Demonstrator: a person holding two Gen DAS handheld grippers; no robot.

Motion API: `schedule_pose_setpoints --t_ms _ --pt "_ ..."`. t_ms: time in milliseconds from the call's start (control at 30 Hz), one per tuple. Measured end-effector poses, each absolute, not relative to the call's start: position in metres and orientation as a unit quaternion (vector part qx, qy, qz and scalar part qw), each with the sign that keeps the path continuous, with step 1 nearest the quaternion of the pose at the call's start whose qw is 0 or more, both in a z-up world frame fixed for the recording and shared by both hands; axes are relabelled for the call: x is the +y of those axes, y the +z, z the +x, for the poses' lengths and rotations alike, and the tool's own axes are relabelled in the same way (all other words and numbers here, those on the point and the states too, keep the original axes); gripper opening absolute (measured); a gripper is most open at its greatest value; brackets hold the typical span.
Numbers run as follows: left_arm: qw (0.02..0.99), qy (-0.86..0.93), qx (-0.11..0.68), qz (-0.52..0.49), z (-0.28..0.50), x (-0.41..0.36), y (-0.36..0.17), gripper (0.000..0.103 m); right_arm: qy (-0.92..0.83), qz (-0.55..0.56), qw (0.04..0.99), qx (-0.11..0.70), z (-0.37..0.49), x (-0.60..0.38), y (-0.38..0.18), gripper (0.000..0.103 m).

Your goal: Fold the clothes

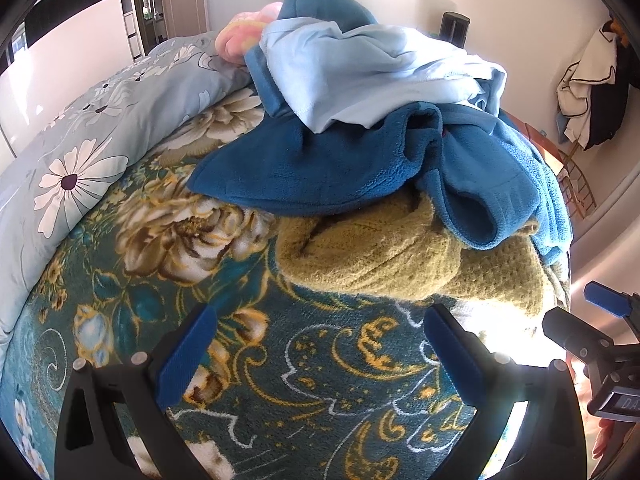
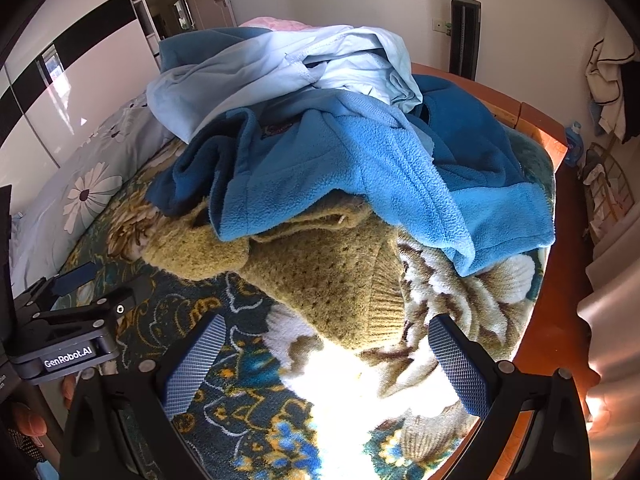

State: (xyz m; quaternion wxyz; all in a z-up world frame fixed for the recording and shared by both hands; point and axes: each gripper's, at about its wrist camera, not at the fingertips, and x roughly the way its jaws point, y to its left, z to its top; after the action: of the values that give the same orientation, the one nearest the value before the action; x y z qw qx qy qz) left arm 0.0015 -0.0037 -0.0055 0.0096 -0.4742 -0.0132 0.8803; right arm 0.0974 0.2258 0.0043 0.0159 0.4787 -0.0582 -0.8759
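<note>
A heap of clothes lies on a floral teal blanket point(image 1: 168, 264). An olive knitted sweater point(image 1: 384, 256) point(image 2: 320, 280) sits at the bottom front, under a blue fleece garment point(image 1: 320, 168) point(image 2: 360, 160). A pale blue shirt point(image 1: 360, 72) point(image 2: 256, 68) tops the pile. My left gripper point(image 1: 320, 328) is open just short of the sweater, nothing between its fingers. My right gripper point(image 2: 328, 336) is open too, hovering over the sweater's ribbed hem without pressing on it. Each gripper shows at the edge of the other's view, the right gripper point(image 1: 600, 344) and the left gripper point(image 2: 72, 320).
A light floral duvet point(image 1: 80, 136) lies bunched along the left. A pink cloth point(image 1: 248, 28) sits behind the pile. The bed's wooden edge point(image 2: 540, 128) runs on the right, with a chair hung with clothes point(image 1: 592, 80) and a dark tower fan point(image 2: 464, 36) beyond.
</note>
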Motion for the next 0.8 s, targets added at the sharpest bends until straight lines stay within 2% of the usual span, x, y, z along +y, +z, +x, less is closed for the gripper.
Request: schedule_pose_setpoints --t_ms 800 --pt "0.022 0.881 -0.027 -0.471 0.0009 -0.0006 -0.0006 0.103 -0.877 0.476 0.019 -0.056 0.0998 0.2335 0.0107 0.103"
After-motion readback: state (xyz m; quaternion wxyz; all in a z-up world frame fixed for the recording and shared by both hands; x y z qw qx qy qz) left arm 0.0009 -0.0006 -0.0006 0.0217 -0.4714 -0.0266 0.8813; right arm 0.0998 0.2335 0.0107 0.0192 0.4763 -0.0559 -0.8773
